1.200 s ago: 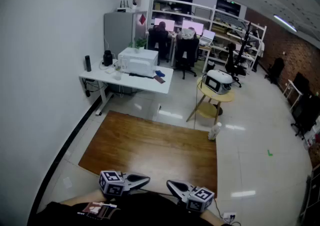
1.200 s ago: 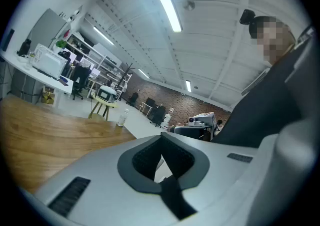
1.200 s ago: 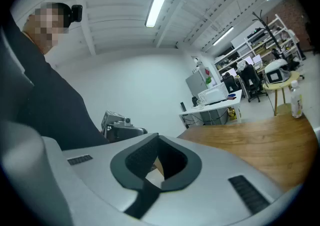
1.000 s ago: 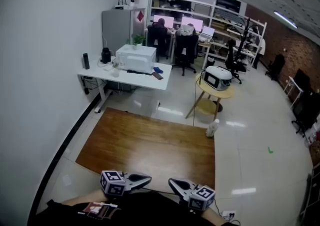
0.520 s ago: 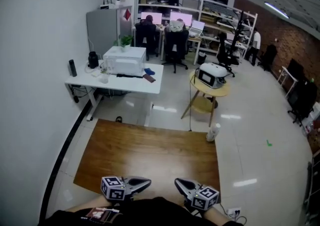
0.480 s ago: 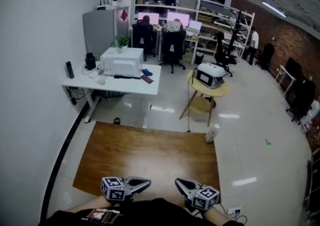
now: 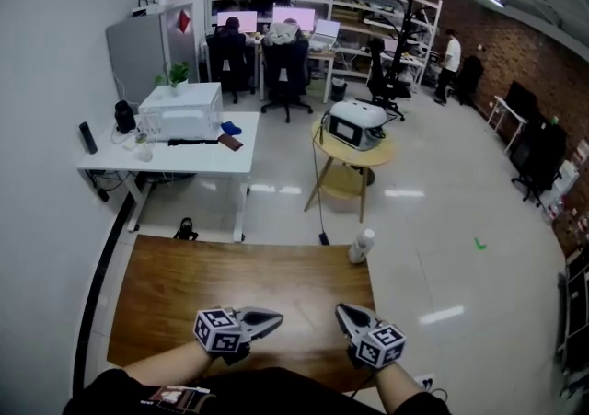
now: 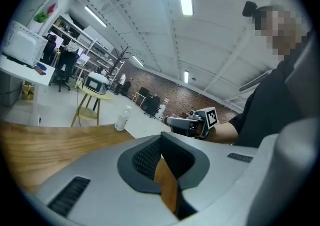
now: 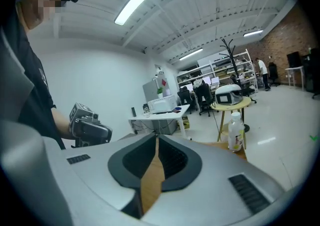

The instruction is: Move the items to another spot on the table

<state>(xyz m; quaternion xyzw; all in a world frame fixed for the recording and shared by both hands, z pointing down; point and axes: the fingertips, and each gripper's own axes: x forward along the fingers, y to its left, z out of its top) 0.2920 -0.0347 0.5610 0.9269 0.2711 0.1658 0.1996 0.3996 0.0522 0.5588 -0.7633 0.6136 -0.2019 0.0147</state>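
The brown rectangular wooden table [image 7: 230,284] has a smooth, semi-gloss grained top, the pale grey floor [image 7: 442,220] beyond it is polished and reflective, and the red brick wall [image 7: 515,54] looks rough.

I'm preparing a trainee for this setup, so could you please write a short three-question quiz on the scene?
1. True or false: the bottle stands at the wooden table's far right corner.
2. What does the left gripper hold? A) a bottle B) nothing C) a cup
3. What stands on the round yellow table?

Key: 1 true; 2 B, its fingers are together; 3 a white box-shaped appliance.
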